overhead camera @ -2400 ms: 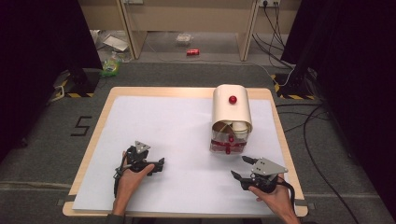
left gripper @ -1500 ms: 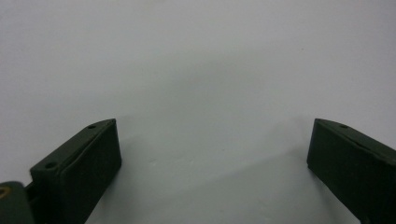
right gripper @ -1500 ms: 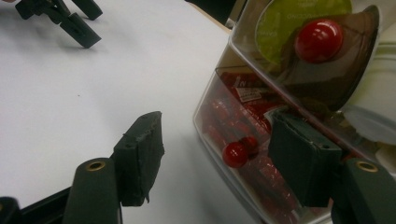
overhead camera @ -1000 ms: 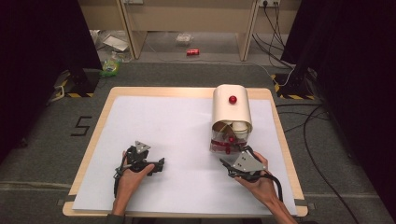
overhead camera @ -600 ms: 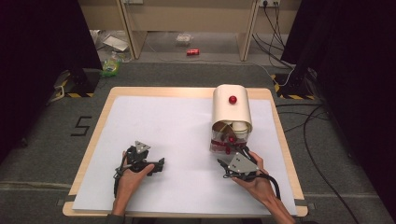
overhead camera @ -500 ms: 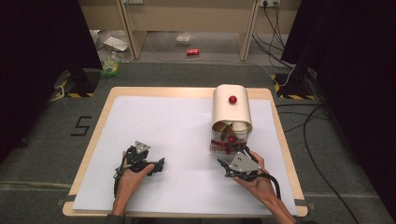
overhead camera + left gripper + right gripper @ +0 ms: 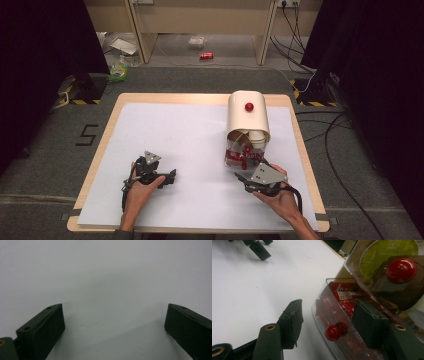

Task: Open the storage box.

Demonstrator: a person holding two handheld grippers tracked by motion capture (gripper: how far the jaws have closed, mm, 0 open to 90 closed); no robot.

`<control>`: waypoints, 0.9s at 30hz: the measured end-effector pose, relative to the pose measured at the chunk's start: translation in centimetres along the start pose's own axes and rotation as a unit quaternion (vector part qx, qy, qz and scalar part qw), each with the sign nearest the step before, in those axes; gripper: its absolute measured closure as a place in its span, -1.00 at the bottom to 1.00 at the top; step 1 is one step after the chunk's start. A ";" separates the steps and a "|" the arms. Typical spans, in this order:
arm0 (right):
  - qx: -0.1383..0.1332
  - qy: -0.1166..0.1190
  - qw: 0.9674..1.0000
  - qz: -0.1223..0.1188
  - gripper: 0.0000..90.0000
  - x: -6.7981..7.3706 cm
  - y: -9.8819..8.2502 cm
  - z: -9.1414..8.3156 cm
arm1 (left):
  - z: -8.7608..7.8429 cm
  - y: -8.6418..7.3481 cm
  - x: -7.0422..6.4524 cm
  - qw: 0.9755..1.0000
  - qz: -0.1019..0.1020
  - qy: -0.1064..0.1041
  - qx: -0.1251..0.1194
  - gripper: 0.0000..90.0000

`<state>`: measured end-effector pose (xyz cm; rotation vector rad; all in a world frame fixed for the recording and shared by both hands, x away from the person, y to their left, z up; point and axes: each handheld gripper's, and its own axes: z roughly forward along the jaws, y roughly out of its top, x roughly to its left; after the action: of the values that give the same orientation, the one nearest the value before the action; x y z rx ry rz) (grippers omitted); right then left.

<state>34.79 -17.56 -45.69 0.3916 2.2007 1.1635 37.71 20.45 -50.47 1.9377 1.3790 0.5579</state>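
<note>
Right gripper view, small red knob (image 7: 332, 332) between claw (image 7: 329, 322) tips

A cream roll-top box (image 7: 248, 116) with a red knob (image 7: 249, 106) on its lid stands at two o'clock on the table. Its clear front drawer (image 7: 329, 322), bearing a small red knob (image 7: 332, 332), faces six o'clock and holds red packets (image 7: 343, 300).
</note>
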 end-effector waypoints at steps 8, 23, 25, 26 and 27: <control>0.000 0.020 0.999 0.027 0.01 -0.1 0.0 -0.8 | 0.0 0.0 0.0 1.000 0.000 0.000 0.000 -0.95; -0.001 0.046 0.998 0.042 0.10 -0.3 -0.1 -1.6 | 0.0 0.0 0.0 1.000 0.001 0.001 0.001 -0.95; 0.000 0.048 0.998 0.043 0.12 -0.3 -0.1 -1.8 | 0.0 0.0 0.0 1.000 0.001 0.001 0.001 -0.95; 0.000 0.048 0.998 0.043 0.12 -0.3 -0.1 -1.8 | 0.0 0.0 0.0 1.000 0.001 0.001 0.001 -0.95; 0.000 0.050 0.998 0.043 0.13 -0.2 0.0 -1.8 | 0.0 0.0 0.0 1.000 0.001 0.001 0.001 -0.95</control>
<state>33.80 -18.90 -44.84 0.4398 2.2898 1.2531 37.70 20.42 -50.45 1.9409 1.3797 0.5603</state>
